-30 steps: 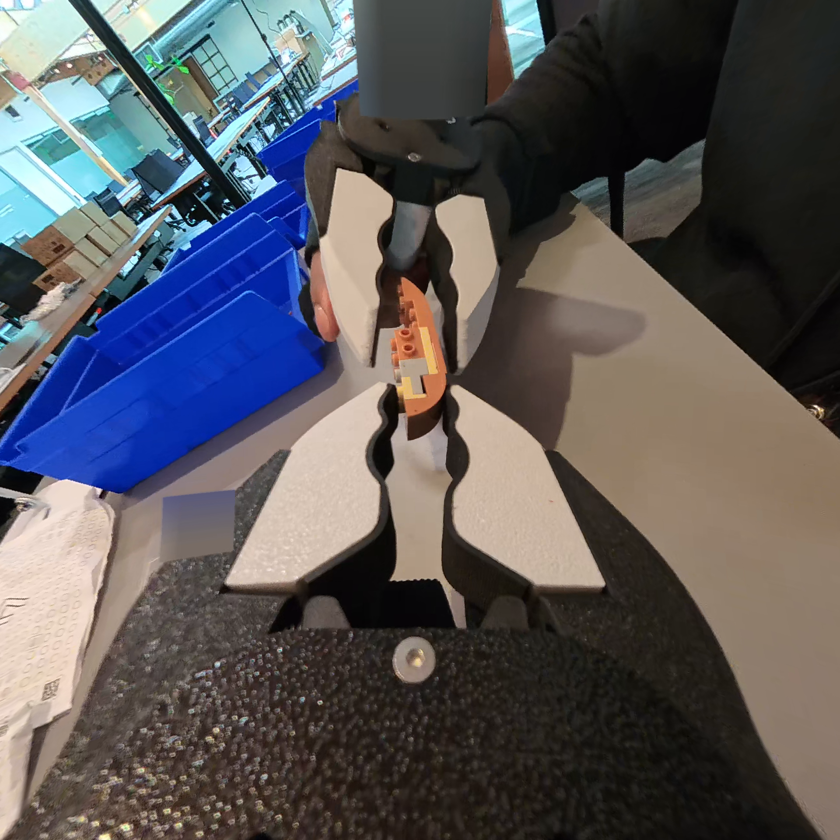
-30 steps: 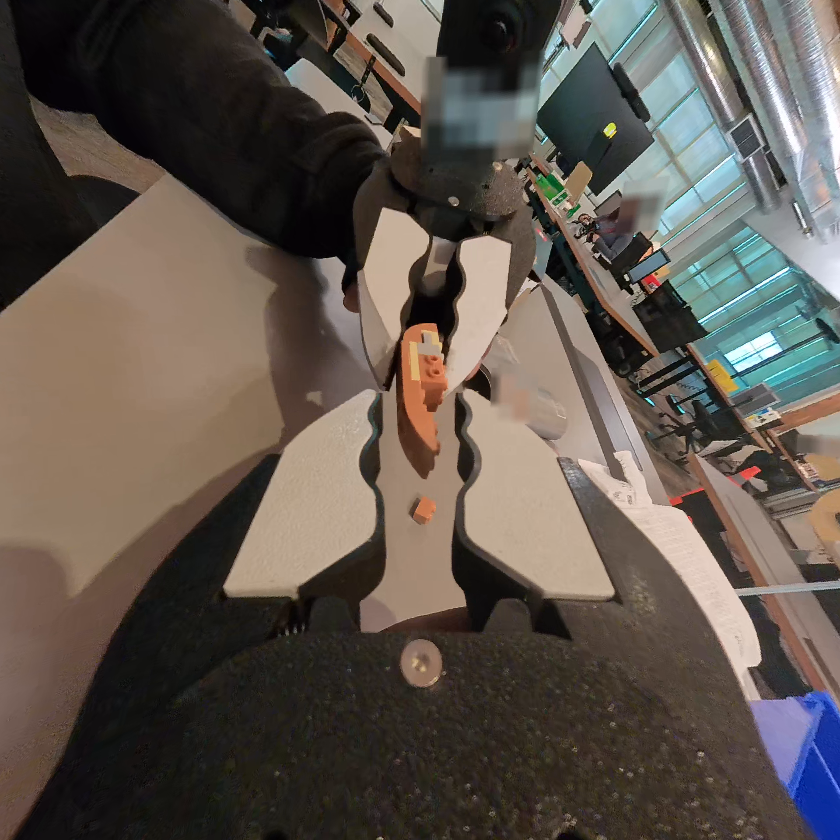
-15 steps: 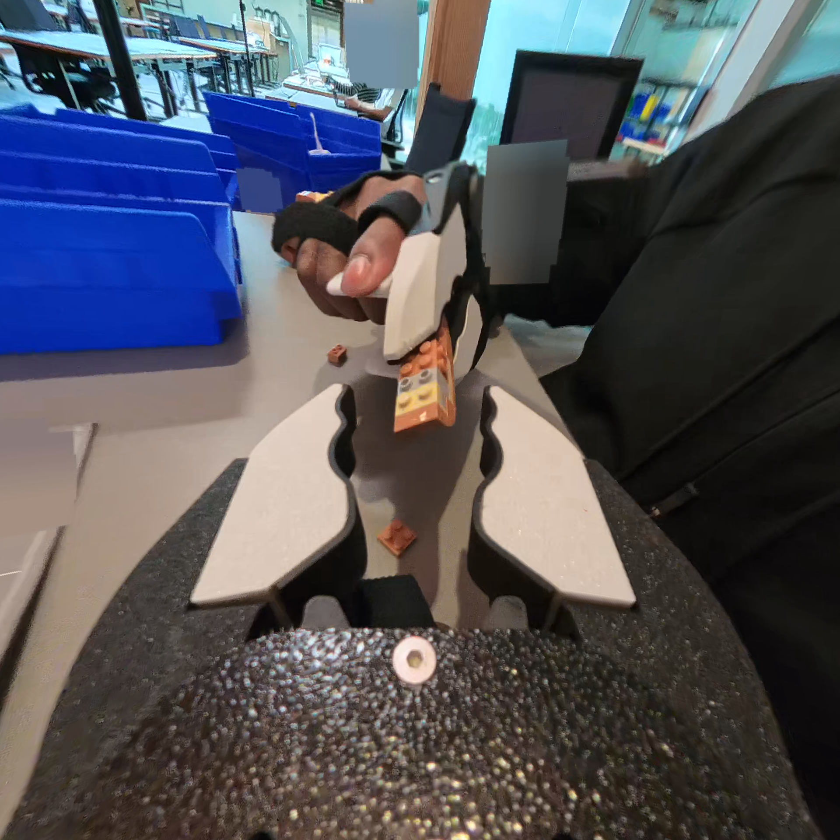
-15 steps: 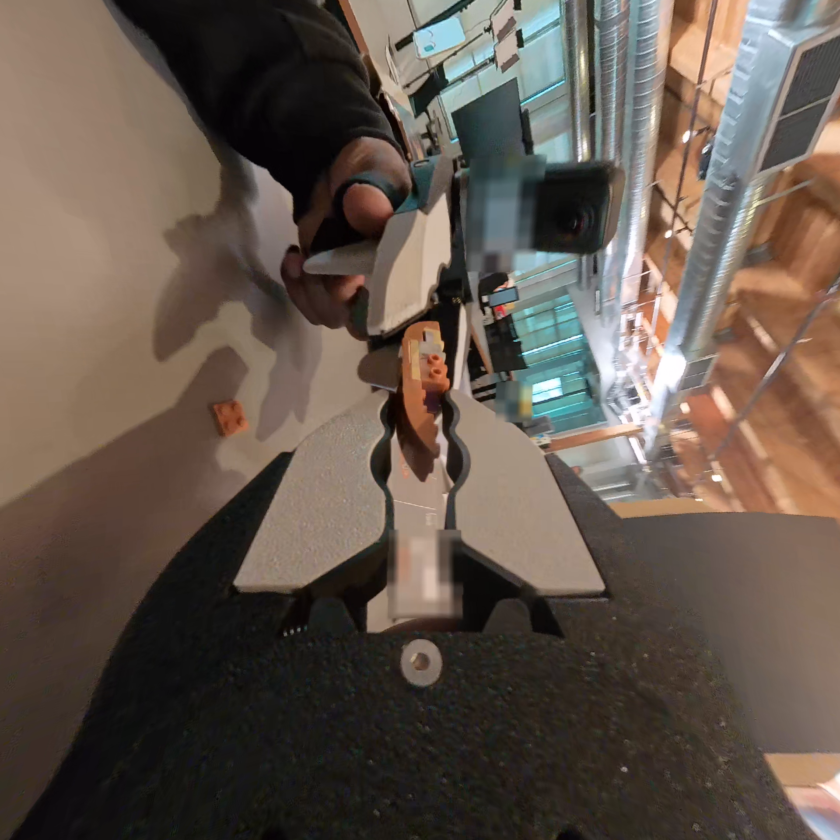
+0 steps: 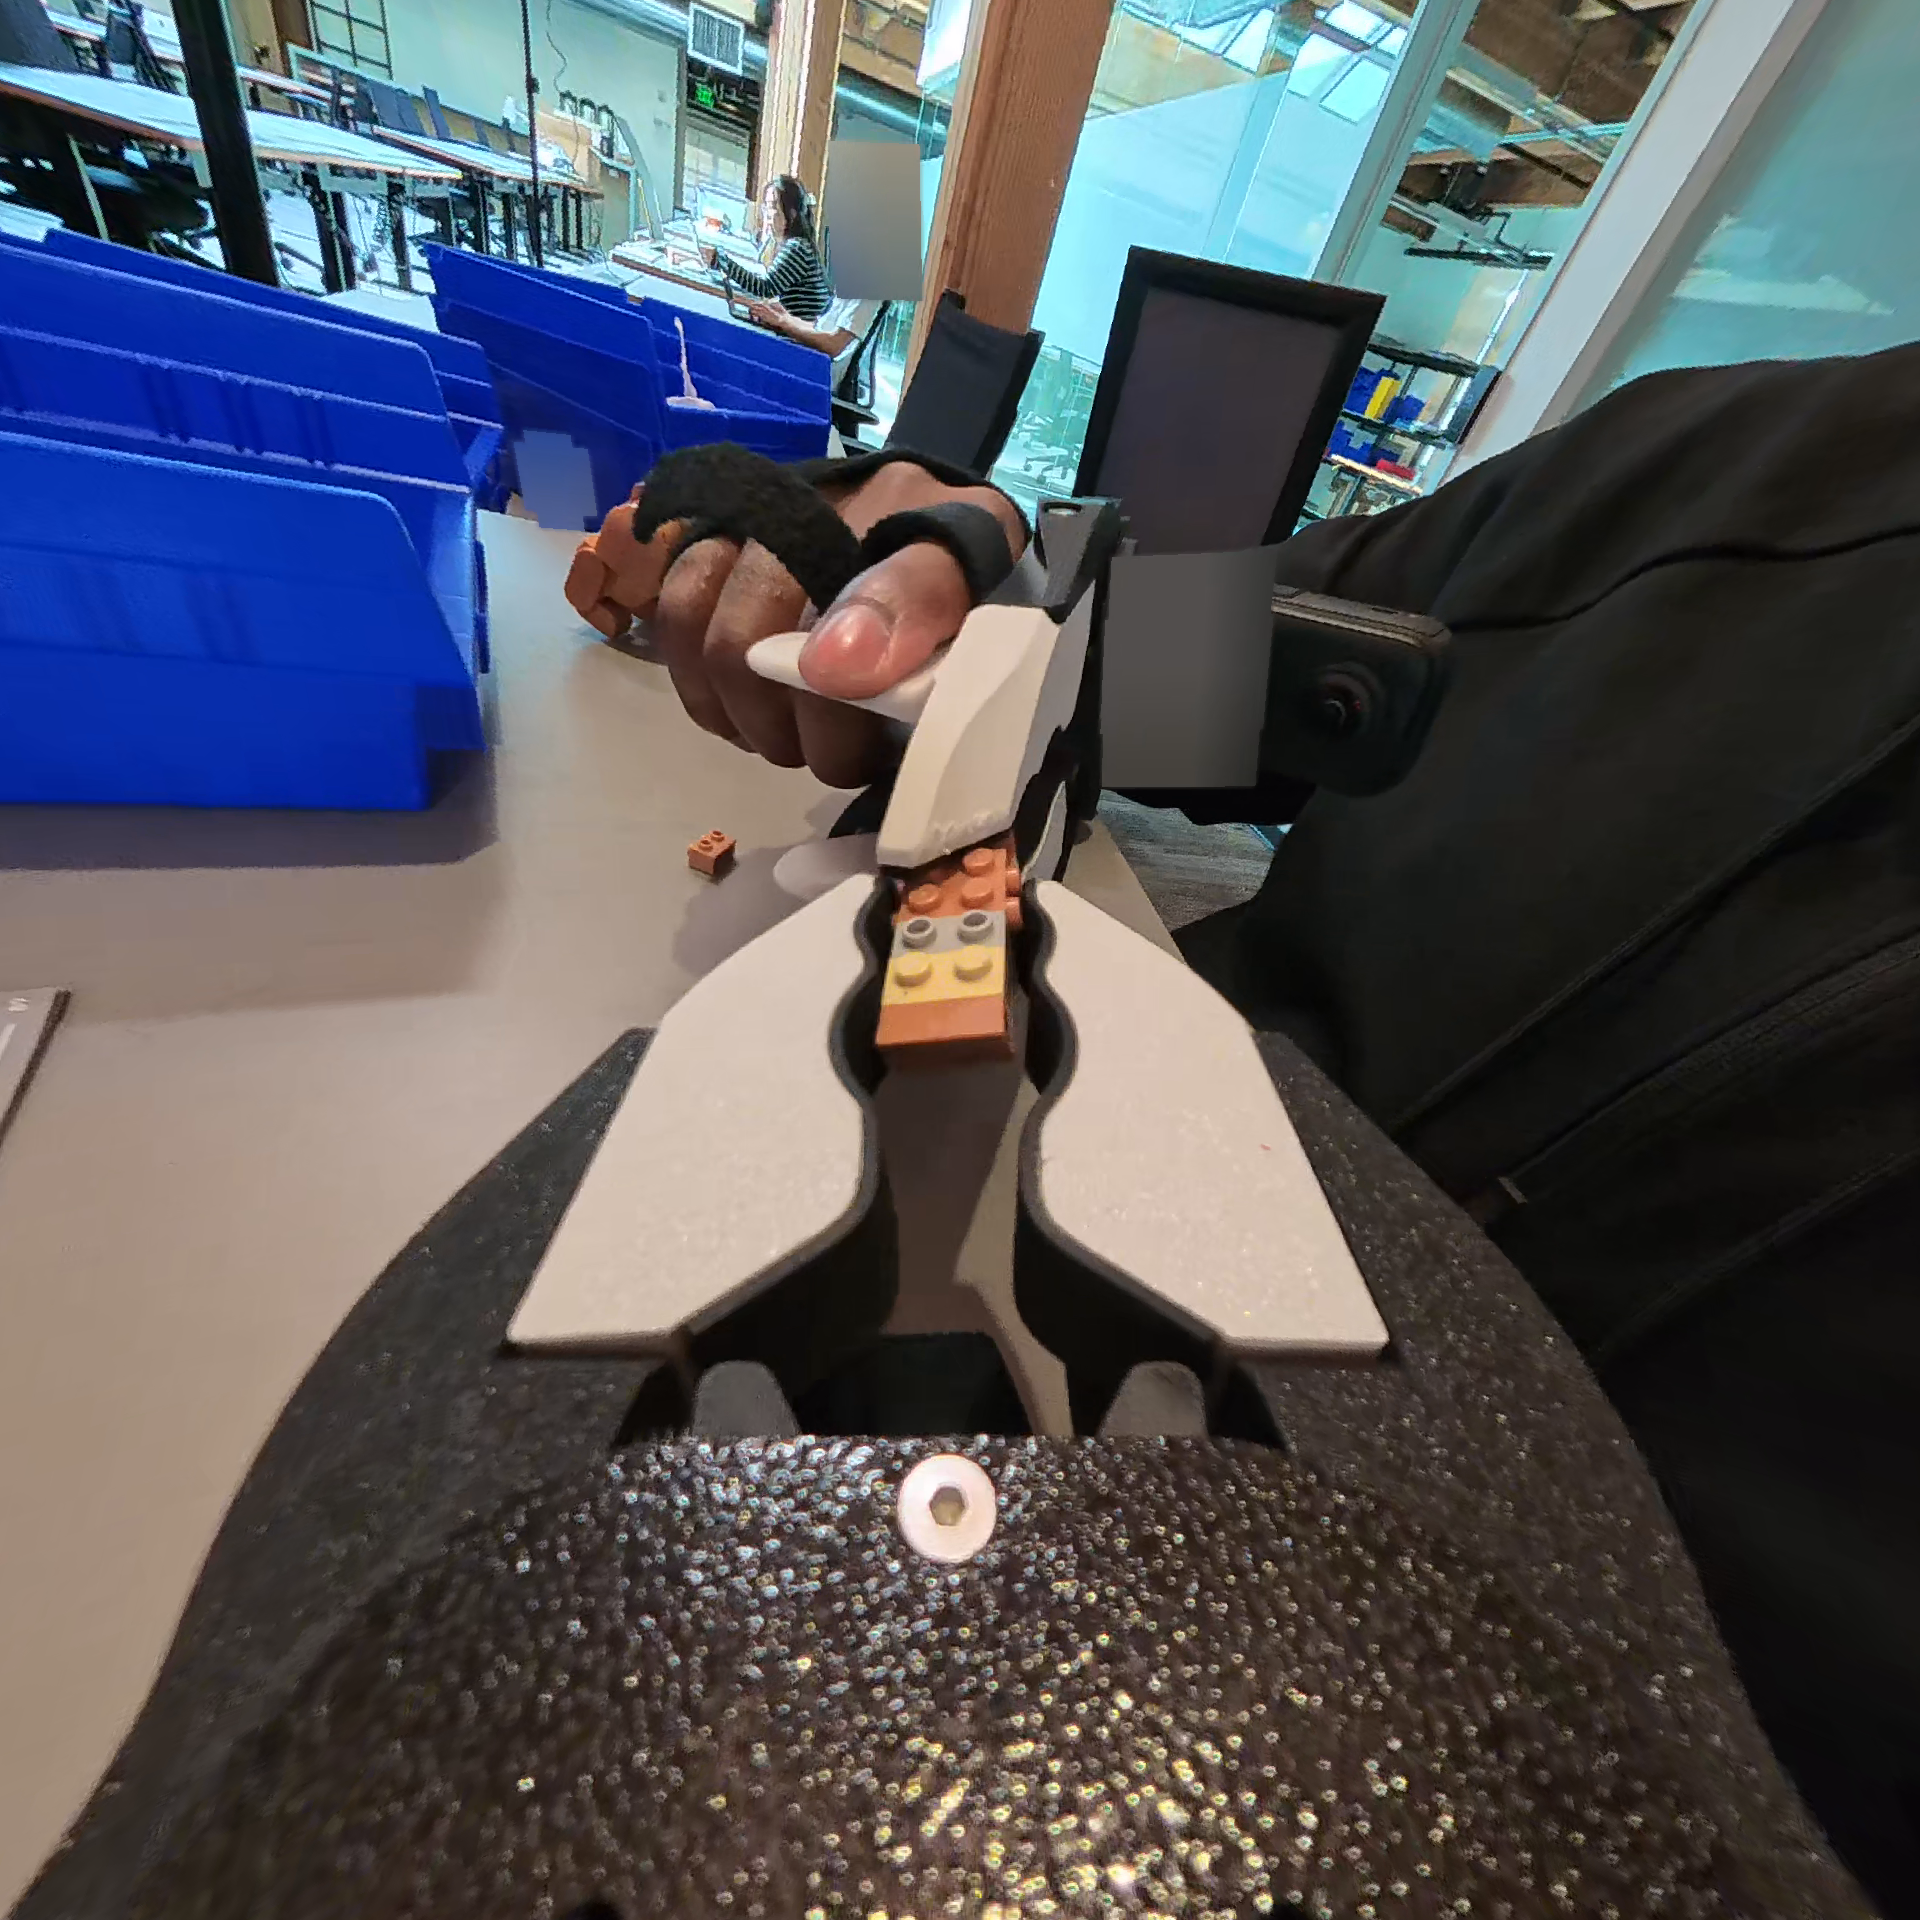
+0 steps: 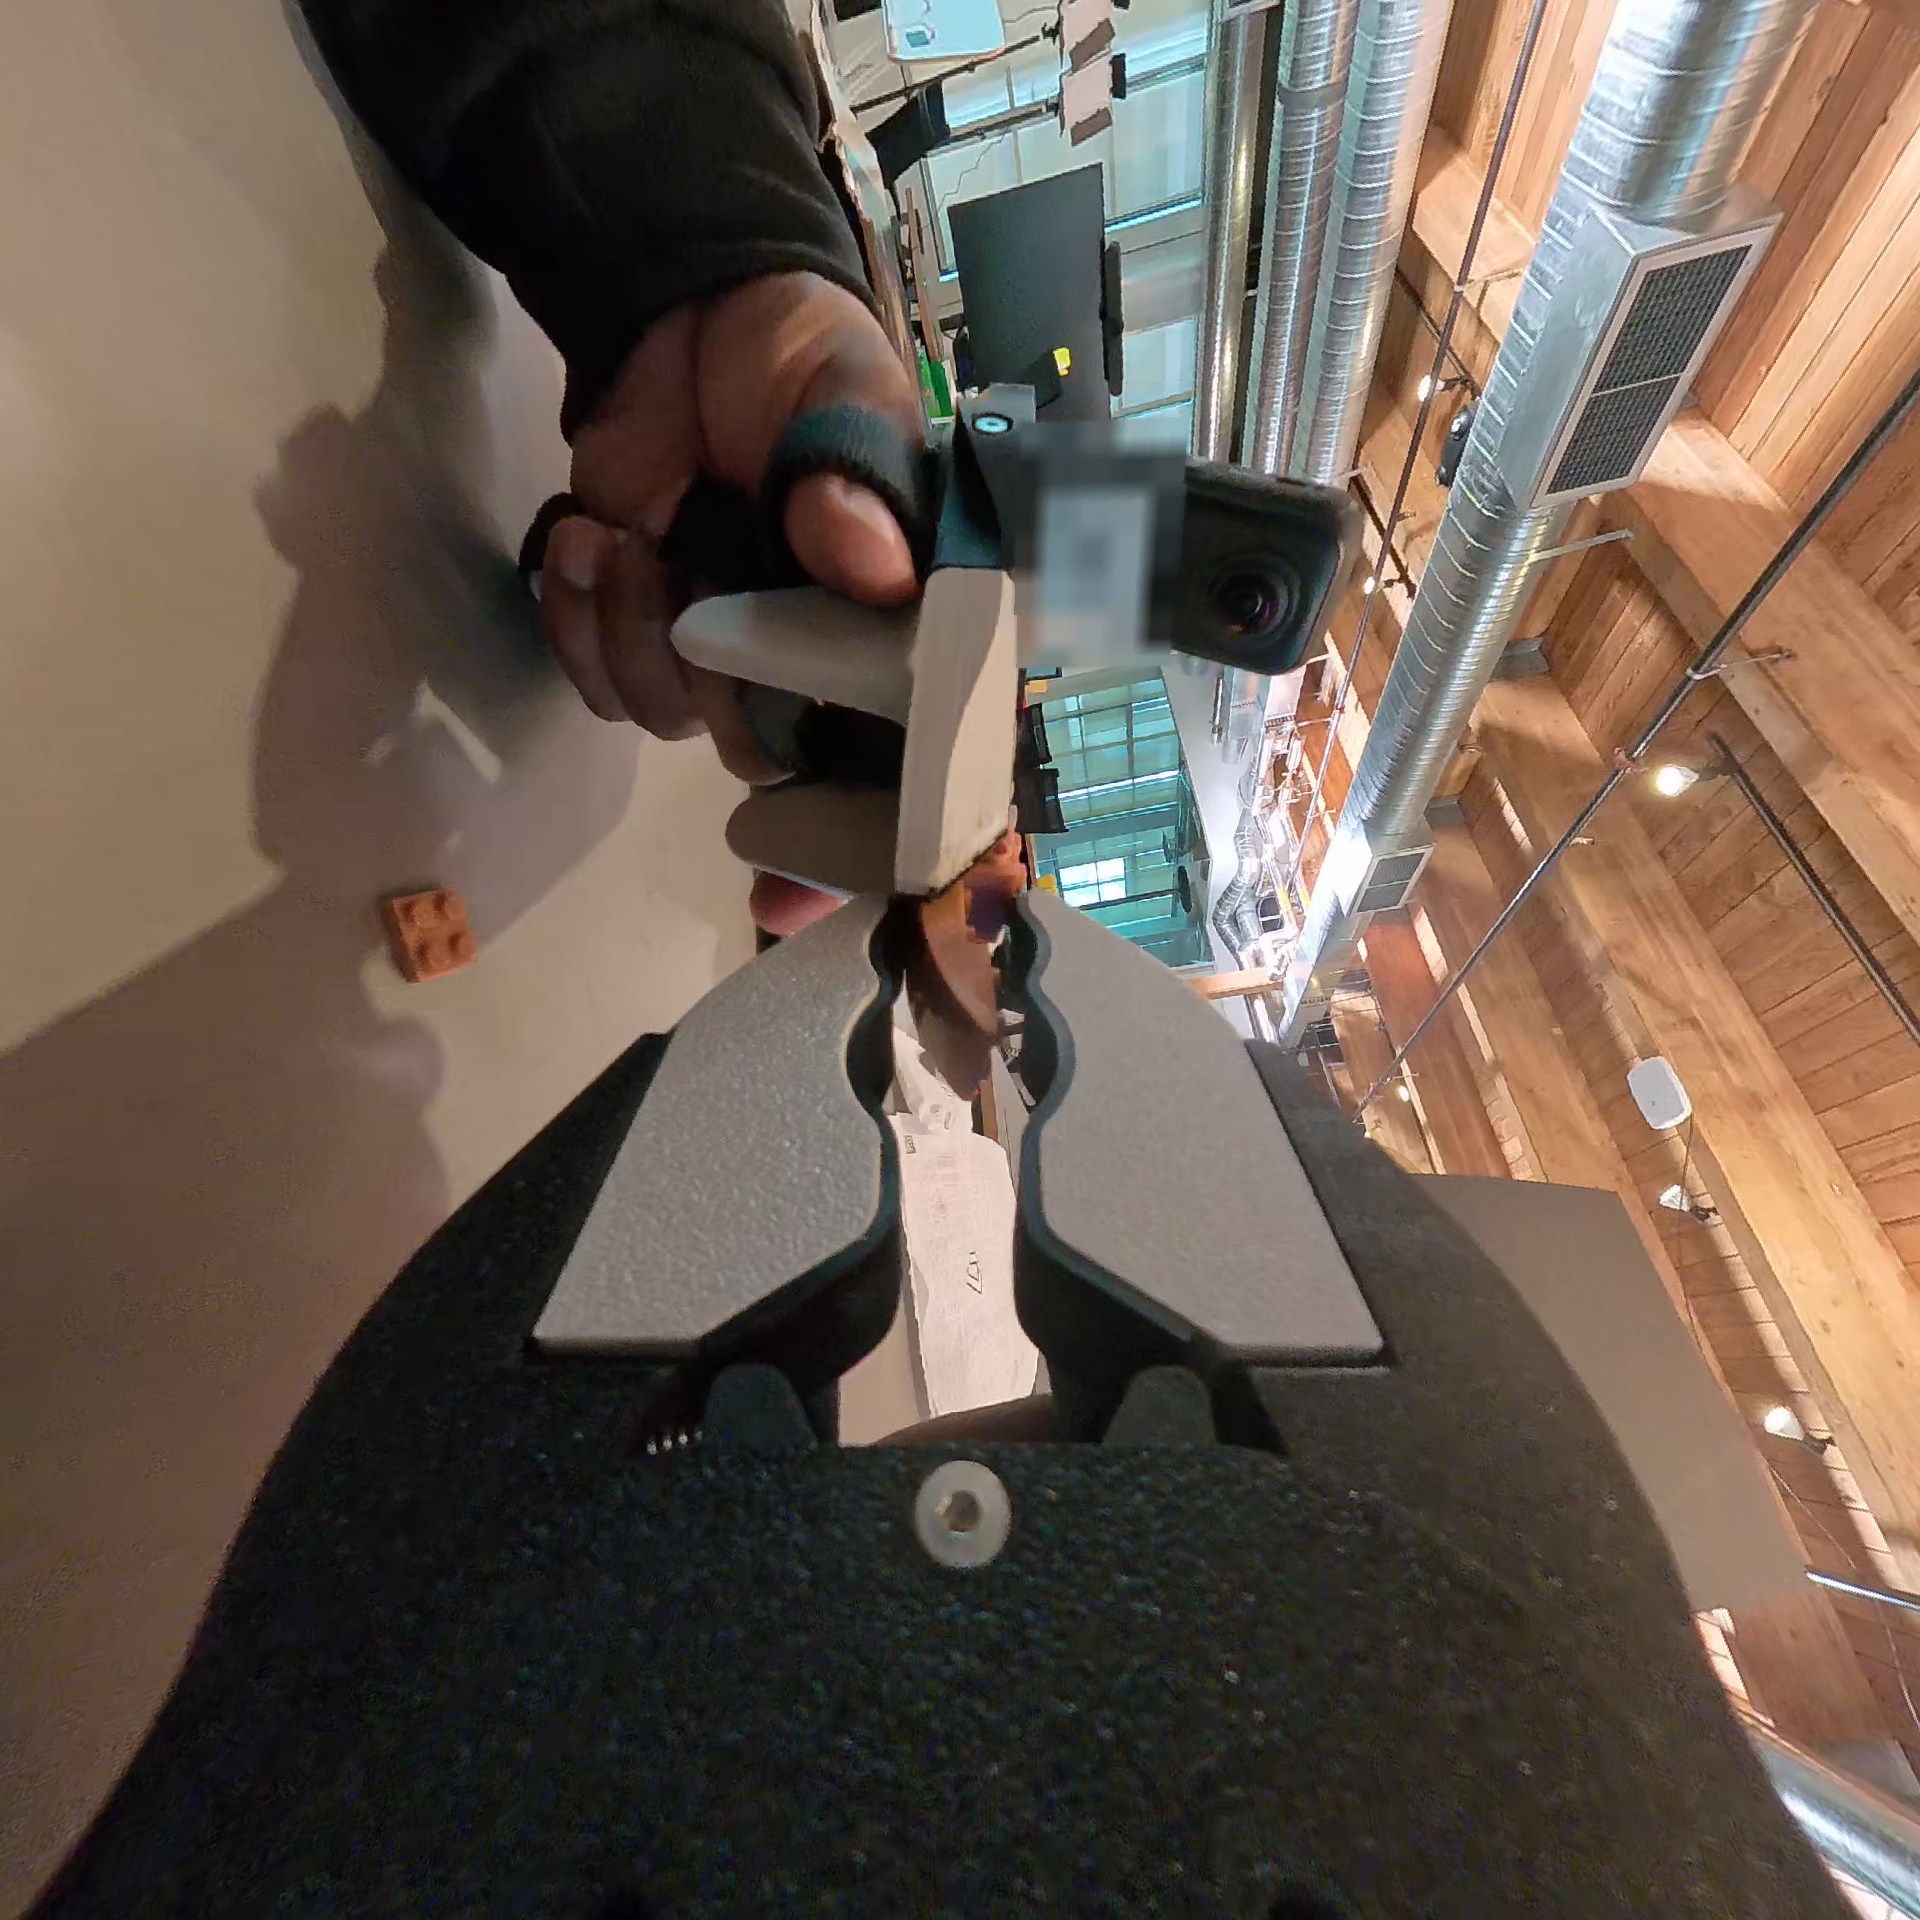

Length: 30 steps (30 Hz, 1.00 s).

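Both grippers clamp the brown brick assembly point(image 5: 943, 987): left gripper point(image 5: 945, 935) has reclosed, right gripper point(image 6: 951, 971) stays clenched.

Left wrist view: mounted just behind left tool point(image 5: 943, 935), looked forward low across bench point(image 5: 260, 1091) toward blue bins point(image 5: 208, 623) and far room. Right wrist view: mounted just behind right tool point(image 6: 951, 940), rolled sideways, bench point(image 6: 156, 727) at left, ceiling ducts at right. Faced each other at close range. Shared: brick assembly point(image 5: 943, 982) point(image 6: 951, 987) between both tools, each view catching the other's camera.
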{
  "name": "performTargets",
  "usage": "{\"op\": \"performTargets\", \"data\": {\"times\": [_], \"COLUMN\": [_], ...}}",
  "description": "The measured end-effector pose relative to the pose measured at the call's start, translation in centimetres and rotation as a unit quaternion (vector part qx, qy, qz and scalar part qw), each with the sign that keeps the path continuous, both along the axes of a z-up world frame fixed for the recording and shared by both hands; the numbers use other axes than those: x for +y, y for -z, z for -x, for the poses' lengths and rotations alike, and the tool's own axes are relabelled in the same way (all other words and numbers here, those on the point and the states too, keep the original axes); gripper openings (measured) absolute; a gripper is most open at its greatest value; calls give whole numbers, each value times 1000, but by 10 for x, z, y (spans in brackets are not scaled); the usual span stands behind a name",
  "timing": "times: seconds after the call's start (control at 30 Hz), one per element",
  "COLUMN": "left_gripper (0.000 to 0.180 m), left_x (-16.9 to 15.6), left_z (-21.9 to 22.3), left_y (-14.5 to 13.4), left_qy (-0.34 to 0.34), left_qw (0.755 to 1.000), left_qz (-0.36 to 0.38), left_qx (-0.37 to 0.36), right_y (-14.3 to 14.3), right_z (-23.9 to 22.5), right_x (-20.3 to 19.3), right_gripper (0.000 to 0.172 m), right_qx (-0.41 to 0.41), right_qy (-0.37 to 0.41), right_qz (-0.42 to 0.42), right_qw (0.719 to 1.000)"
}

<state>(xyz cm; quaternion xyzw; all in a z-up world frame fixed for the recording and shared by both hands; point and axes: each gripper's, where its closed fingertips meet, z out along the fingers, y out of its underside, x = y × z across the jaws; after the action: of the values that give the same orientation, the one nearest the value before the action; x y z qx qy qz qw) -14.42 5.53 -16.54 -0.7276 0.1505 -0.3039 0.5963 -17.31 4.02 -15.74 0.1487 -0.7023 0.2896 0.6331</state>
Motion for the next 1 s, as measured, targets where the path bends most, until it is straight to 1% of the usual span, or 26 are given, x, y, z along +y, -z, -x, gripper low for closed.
{"op": "performTargets", "data": {"times": [0.13,0.27,0.37,0.43,0.5,0.57,0.63,0.7,0.8,0.87,0.93,1.0], "left_gripper": [21,21,21,21,21,21,21,21,21,21,21,21], "left_x": [0,0,-2,-4,-5,-5,-4,-3,-3,-4,-5,-5], "left_z": [1,7,20,30,38,45,51,57,69,76,81,84], "left_y": [0,-1,-3,-2,3,11,19,27,34,35,35,35], "left_qy": [-6,-24,-52,-72,-86,-98,-107,-116,-136,-146,-158,-165], "left_qw": [1000,998,994,988,982,976,972,970,966,963,959,957], "left_qz": [-8,-27,-47,-55,-47,-29,-8,11,32,32,29,29], "left_qx": [19,51,87,125,159,192,208,212,218,224,233,238], "right_y": [-1,3,7,15,32,48,65,77,87,90,92,95], "right_z": [1,10,15,20,26,31,33,33,39,46,50,53], "right_x": [0,8,20,31,46,59,67,66,62,61,58,54], "right_gripper": [20,37,42,41,39,30,28,25,18,18,18,19], "right_qx": [1,-21,-70,-142,-234,-304,-360,-398,-437,-463,-498,-522], "right_qy": [4,30,38,48,74,99,124,139,168,190,193,188], "right_qz": [3,5,21,39,54,61,65,67,88,120,151,170], "right_qw": [1000,999,997,988,968,945,923,904,879,857,832,815]}}
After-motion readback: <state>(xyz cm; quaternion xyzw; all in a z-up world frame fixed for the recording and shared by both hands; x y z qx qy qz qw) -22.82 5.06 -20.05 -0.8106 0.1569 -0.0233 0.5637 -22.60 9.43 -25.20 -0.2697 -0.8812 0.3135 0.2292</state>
